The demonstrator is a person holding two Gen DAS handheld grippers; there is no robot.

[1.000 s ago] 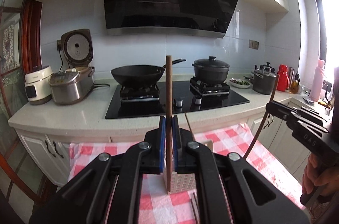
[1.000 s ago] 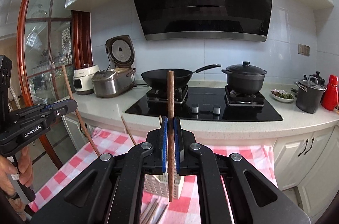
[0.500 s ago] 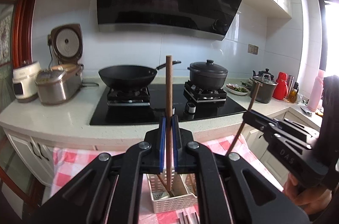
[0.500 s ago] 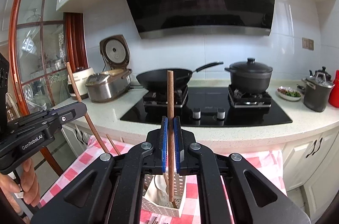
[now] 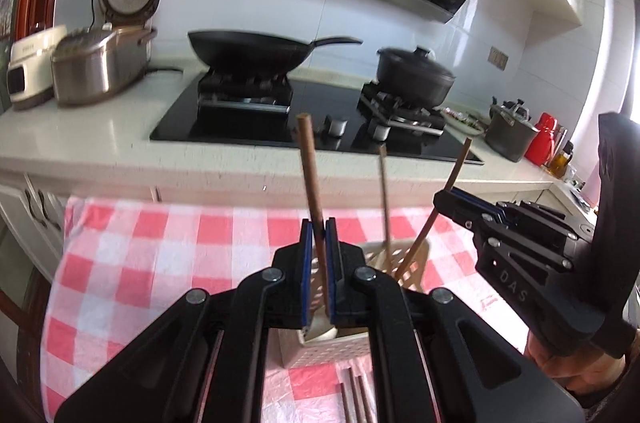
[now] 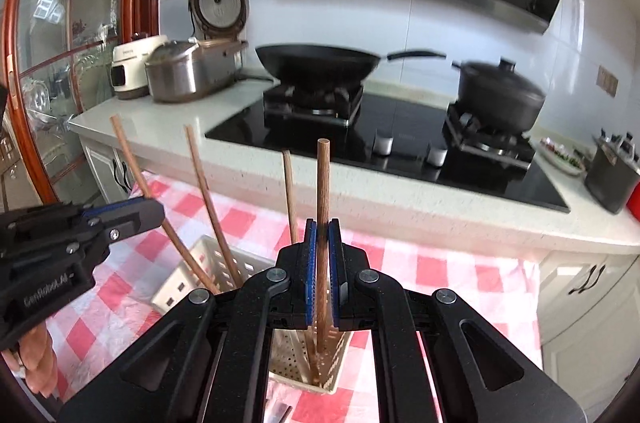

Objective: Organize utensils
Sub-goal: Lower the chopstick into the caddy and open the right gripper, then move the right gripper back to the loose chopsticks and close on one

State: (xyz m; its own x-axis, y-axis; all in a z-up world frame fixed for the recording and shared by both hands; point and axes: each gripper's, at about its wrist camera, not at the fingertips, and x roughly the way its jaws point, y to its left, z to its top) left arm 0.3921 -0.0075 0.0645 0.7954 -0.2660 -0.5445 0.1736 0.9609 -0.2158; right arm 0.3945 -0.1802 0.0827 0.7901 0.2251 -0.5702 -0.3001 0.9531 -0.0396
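chopsticks: the left gripper (image 5: 319, 263) is clamped on one brown chopstick (image 5: 311, 179), its lower end inside the white perforated holder (image 5: 332, 349) on the checked cloth (image 5: 160, 255). the right gripper (image 6: 322, 263) pinches another chopstick (image 6: 323, 191), its tip down in the same holder.

A table draped in a red-and-white checked plastic cloth (image 5: 168, 247) carries the work. On it stands a cream perforated plastic utensil caddy (image 6: 188, 279), divided into compartments. Just in front of the caddy, a few dark brown wooden chopsticks (image 5: 354, 397) lie flat on the cloth, side by side. Beyond the table runs a pale speckled stone countertop (image 5: 100, 147); a black glass gas hob (image 5: 240, 127), a steel rice cooker (image 5: 96, 63) and a white appliance (image 5: 28, 69) rest on it.
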